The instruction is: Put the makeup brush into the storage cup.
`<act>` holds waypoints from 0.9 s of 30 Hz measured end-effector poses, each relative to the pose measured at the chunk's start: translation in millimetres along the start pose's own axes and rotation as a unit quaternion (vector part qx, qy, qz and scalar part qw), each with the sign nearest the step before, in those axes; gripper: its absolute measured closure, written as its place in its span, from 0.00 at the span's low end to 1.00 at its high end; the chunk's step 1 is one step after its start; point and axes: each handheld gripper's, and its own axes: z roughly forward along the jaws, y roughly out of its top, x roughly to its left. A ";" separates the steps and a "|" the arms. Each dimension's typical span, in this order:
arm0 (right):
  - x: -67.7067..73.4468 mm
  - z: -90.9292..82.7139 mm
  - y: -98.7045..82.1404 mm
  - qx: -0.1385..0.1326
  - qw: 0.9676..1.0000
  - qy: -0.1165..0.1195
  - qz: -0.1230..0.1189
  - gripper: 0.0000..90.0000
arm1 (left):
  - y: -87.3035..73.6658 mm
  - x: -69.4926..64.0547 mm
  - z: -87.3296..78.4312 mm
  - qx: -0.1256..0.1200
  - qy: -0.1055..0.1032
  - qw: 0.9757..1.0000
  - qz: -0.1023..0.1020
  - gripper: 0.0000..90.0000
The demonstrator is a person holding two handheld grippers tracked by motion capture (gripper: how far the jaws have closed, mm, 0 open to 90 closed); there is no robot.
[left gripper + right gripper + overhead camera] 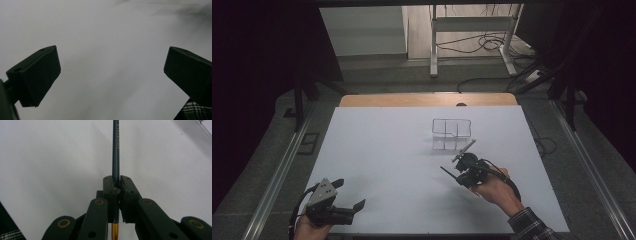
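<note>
My right gripper (117, 185) is shut on a thin dark blue pencil (115, 145) with a gold band near its lower end; the shaft runs straight up out of the right gripper view. In the high view this gripper (459, 178) hovers over the table's right half, the pencil (446, 172) poking out to the left, just in front of a clear wire-edged organizer (452, 131). My left gripper (349, 194) rests at the front left corner. Its jaws stand wide apart (112, 70) over bare white tabletop, with nothing between them.
The white table (387, 150) has a wooden strip along its far edge. Beyond it stand a metal frame and loose cables on the floor. A plaid sleeve (529, 225) comes in at the lower right.
</note>
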 end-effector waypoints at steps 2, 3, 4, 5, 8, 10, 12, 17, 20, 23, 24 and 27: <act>1.7 -5.8 0.0 -0.005 1.000 0.002 -0.002 0.93 | 0.3 -0.5 0.2 0.001 0.004 1.000 0.001 0.01; 1.7 -5.8 0.0 -0.005 1.000 0.002 -0.002 0.93 | 0.6 -0.6 0.0 0.002 0.005 1.000 0.000 0.01; 2.2 -7.8 0.0 -0.008 1.000 0.003 -0.003 0.93 | 1.0 -0.6 -0.2 0.000 0.003 1.000 -0.005 0.01; 2.5 -9.6 0.1 -0.010 1.000 0.005 -0.004 0.93 | 1.5 -0.5 -0.5 -0.003 -0.001 1.000 -0.010 0.00; 4.7 -17.1 1.4 -0.018 1.000 0.007 -0.007 0.93 | 3.5 -1.1 -1.0 -0.010 -0.008 1.000 -0.019 0.00; 5.3 -18.6 1.9 -0.020 1.000 0.007 -0.009 0.93 | 4.1 -1.2 -0.8 -0.010 -0.014 1.000 -0.022 0.00; 7.0 -21.4 3.0 -0.022 1.000 0.008 -0.011 0.93 | 5.4 -2.2 -0.8 -0.014 -0.030 0.999 -0.023 0.00; 11.5 -26.9 5.4 -0.027 0.999 0.014 -0.019 0.93 | 10.1 -8.6 0.4 -0.020 -0.054 0.998 -0.014 0.01; 14.0 -29.5 6.5 -0.028 0.999 0.016 -0.021 0.93 | 13.4 -13.3 3.1 -0.020 -0.063 0.998 -0.004 0.02; 15.6 -31.7 7.6 -0.032 0.999 0.020 -0.025 0.93 | 18.7 -18.8 5.8 -0.022 -0.069 0.997 0.012 0.04; 16.1 -32.0 7.9 -0.032 0.999 0.021 -0.025 0.93 | 20.7 -20.6 6.9 -0.023 -0.069 0.997 0.018 0.04; 17.8 -33.7 9.2 -0.033 0.999 0.029 -0.028 0.93 | 25.9 -25.4 11.3 -0.020 -0.069 0.997 0.034 0.07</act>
